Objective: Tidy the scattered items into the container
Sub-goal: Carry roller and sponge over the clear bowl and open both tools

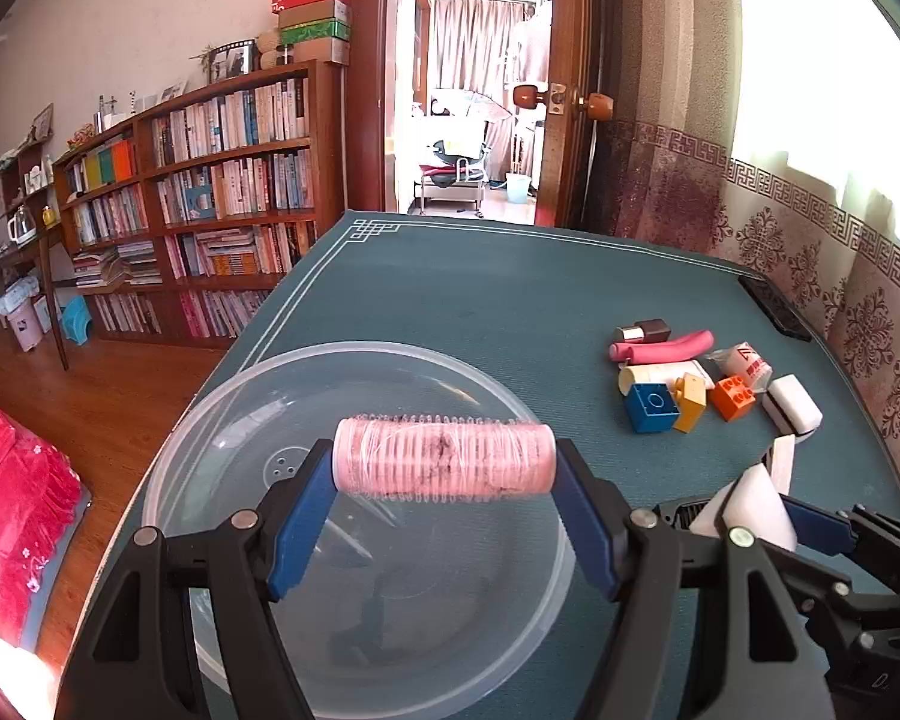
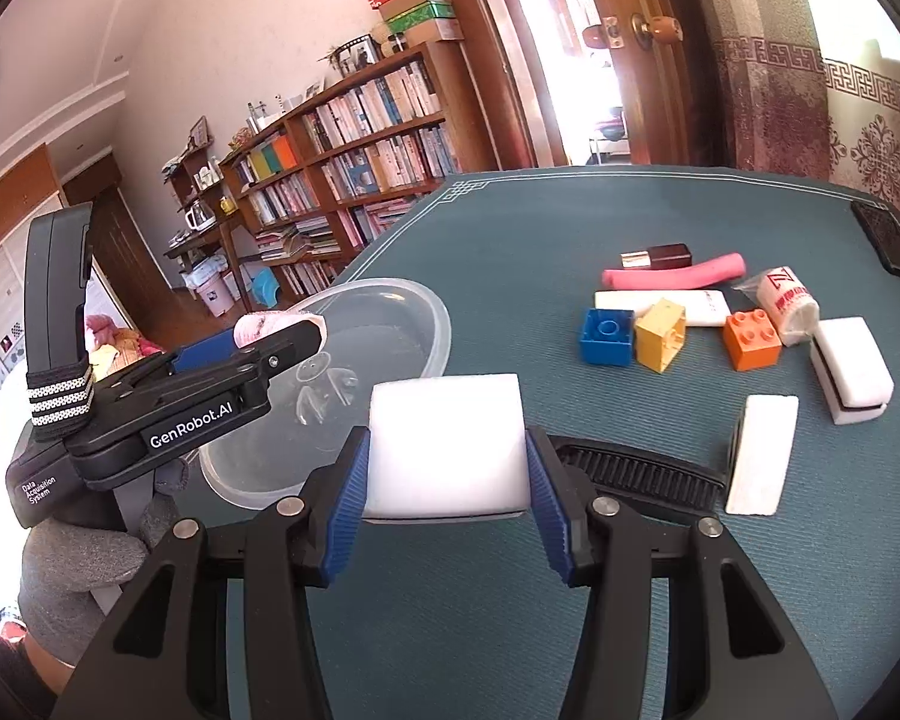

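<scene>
left wrist view: my left gripper [image 1: 444,468] clamps a pink roller [image 1: 444,459] over the empty clear bowl [image 1: 210,420]; my right gripper [image 2: 447,450] pinches a white sponge [image 2: 447,441] beside it. nothing's in yet, and the blocks [image 2: 606,336] and other bits wait.

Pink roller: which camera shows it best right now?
Left wrist: the pink roller fills mid-frame, clamped end to end by the left gripper above the bowl. The right wrist shows only its end behind the left gripper's finger.
</scene>
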`<state>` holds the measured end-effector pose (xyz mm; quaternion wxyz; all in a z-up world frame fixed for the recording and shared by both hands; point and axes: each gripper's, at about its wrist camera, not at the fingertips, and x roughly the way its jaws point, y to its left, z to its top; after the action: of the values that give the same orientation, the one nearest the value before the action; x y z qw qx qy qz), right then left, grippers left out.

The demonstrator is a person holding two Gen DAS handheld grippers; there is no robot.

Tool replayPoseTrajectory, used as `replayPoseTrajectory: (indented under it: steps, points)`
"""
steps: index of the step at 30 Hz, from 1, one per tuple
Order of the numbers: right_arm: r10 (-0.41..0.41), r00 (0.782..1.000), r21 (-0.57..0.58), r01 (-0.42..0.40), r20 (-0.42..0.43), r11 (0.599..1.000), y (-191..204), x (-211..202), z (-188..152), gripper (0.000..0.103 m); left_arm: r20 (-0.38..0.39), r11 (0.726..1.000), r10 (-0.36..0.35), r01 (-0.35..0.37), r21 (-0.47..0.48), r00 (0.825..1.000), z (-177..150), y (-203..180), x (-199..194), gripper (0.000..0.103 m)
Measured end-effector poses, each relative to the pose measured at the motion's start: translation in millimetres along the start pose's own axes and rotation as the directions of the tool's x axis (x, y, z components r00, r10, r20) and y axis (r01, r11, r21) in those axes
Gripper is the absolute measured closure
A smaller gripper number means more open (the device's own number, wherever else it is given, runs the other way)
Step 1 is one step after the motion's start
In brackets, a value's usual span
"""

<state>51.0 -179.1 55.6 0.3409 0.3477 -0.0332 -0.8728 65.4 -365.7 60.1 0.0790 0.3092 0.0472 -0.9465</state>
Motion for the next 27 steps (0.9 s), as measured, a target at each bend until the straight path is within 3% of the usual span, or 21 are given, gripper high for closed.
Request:
replayPoseTrajectory:
  steps: [10,23,27]
  points:
    - [0.047,0.999,-0.076,-0.048,-0.017,0.996,45,45,28,0.05,0.008,0.997,0.06,-0.06,-0.057,0.998,0,38,-2,0.028]
    - [0.037,0.998,-0.07,-0.041,-0.059,0.997,48,80,25,0.048,-0.002,0.99,0.094,-0.094,-0.104,0.996,-1,57,2,0.028]
    - [0.043,0.997,-0.067,-0.047,-0.06,0.997,47,81,25,0.048,-0.007,0.99,0.087,-0.087,-0.113,0.996,-1,57,4,0.023]
